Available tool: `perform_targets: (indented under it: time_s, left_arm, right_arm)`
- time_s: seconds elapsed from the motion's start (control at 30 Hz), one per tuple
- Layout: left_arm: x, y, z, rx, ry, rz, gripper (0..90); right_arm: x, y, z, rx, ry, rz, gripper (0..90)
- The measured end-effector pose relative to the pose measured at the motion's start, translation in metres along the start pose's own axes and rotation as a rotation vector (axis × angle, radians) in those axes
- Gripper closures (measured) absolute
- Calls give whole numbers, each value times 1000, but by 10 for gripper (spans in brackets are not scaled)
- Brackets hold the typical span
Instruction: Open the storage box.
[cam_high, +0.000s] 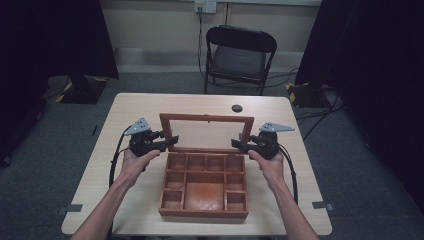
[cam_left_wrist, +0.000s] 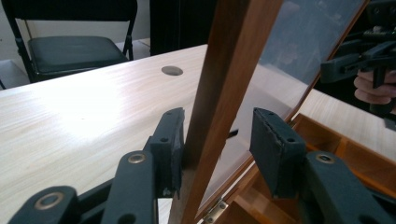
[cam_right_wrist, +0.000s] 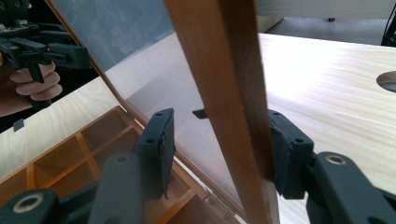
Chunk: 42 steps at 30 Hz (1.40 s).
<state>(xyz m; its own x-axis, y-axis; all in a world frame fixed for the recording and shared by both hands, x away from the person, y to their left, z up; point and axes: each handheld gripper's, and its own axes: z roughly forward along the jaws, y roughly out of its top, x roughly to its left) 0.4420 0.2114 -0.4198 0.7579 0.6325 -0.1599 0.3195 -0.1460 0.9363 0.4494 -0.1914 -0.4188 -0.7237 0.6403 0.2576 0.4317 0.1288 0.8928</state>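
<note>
A brown wooden box (cam_high: 204, 212) with several bare compartments sits mid-table, its glass-paned lid (cam_high: 206, 118) standing upright at the back. My left gripper (cam_high: 172, 141) is at the lid's left edge. In the left gripper view it (cam_left_wrist: 217, 126) is open astride the lid's side rail (cam_left_wrist: 233, 56): one pad (cam_left_wrist: 172, 140) touches the wood, the other stands clear. My right gripper (cam_high: 235, 145) is at the lid's right edge. In the right gripper view it (cam_right_wrist: 222, 121) straddles that rail (cam_right_wrist: 219, 56) open, with one pad (cam_right_wrist: 285, 149) against the wood and a gap at the other.
The light wooden table (cam_high: 135, 115) has a round cable hole (cam_high: 237, 108) behind the lid. A black folding chair (cam_high: 239, 55) stands beyond the far edge. Dark curtains flank the room, and cables lie on the floor at right.
</note>
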Motion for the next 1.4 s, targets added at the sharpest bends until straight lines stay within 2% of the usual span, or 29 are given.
perform_targets:
  time_s: [0.1, 0.27, 0.33, 0.43, 0.5, 0.63, 0.7, 0.77, 0.87, 1.17, 1.4]
  left_arm:
    - [3, -3, 3, 17, 3, 5, 553]
    - [6, -8, 6, 20, 2, -18, 557]
    - [9, -12, 10, 51, 6, -15, 561]
    - [10, -16, 13, 59, 7, -23, 564]
    - [12, -18, 15, 55, 10, -39, 566]
    - [14, -19, 16, 56, 14, -44, 572]
    - [17, -21, 18, 71, 10, -49, 579]
    - [19, -24, 20, 89, 10, -55, 582]
    - [22, -26, 22, 80, 4, -77, 582]
    - [25, -28, 26, 75, 11, -106, 578]
    - [29, -32, 29, 91, 21, -123, 577]
  right_arm:
    - [-2, -1, 3, 2, 3, 3, 480]
    - [-4, -3, 7, 16, -1, -3, 480]
    - [-6, -4, 10, 15, 0, 10, 472]
    - [-7, -5, 11, 9, -1, 14, 475]
    - [-9, -6, 14, 9, -6, 17, 479]
    - [-11, -7, 17, 16, -13, 22, 478]
    - [-12, -9, 21, 37, -27, 14, 466]
    - [-14, -10, 23, 35, -33, 13, 459]
    - [-16, -11, 25, 33, -37, 25, 456]
    - [-20, -14, 31, 35, -48, 37, 422]
    - [-24, -17, 35, 46, -53, 63, 396]
